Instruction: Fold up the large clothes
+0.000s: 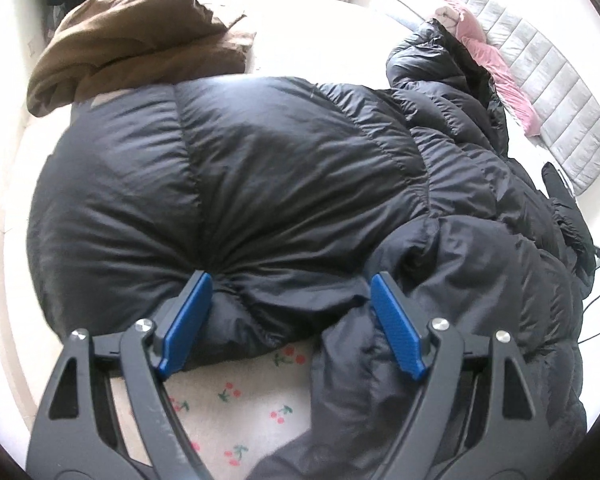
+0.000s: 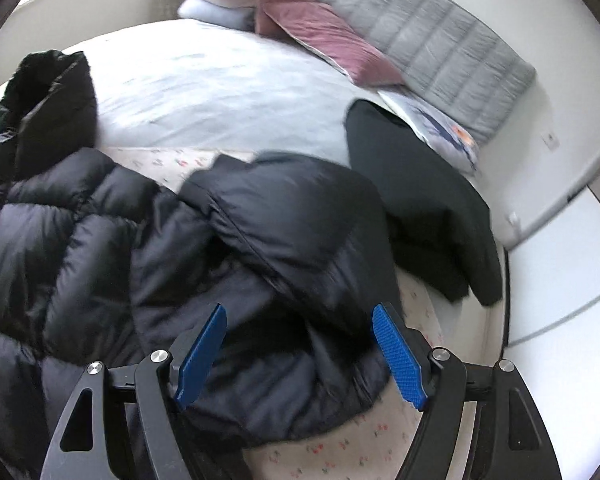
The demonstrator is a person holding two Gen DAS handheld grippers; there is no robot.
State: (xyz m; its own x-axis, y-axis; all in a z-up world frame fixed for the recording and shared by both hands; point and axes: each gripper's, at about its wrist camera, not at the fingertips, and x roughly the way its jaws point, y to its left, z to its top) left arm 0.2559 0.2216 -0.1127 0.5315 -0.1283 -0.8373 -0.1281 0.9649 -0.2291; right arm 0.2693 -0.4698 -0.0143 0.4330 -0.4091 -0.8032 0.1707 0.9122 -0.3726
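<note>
Black quilted nylon: one puffer jacket (image 1: 260, 184), spread across the bed, bulk to the left, sleeve end to the right.

Left gripper (image 1: 290, 324): jaws stand wide, straddling a gathered pucker of the jacket's edge; whether the blue pads press the cloth cannot be told, and nothing looks lifted.

Right gripper (image 2: 300, 354): jaws wide apart above a folded-over flap of the jacket (image 2: 284, 216); pads clear of the cloth, nothing held.

Relation for the coming move: the jacket lies straight ahead of and below both pairs of jaws, its long axis running side to side across both views. The left hand sits at the fat body end, the right at the flap; judged so, each is nearest its own end for the next fold.

Surface: cream sheet (image 1: 236, 396) with a small cherry print, just under the jaws; pale grey bedding (image 2: 204, 92) beyond.

Farther: brown garment (image 1: 132, 44) heaped past the jacket; second dark garment (image 2: 416, 200) to the right; pink cloth (image 2: 316, 36) and grey quilted pad (image 2: 432, 40) at the far edge. Walls pale, window glare behind.
</note>
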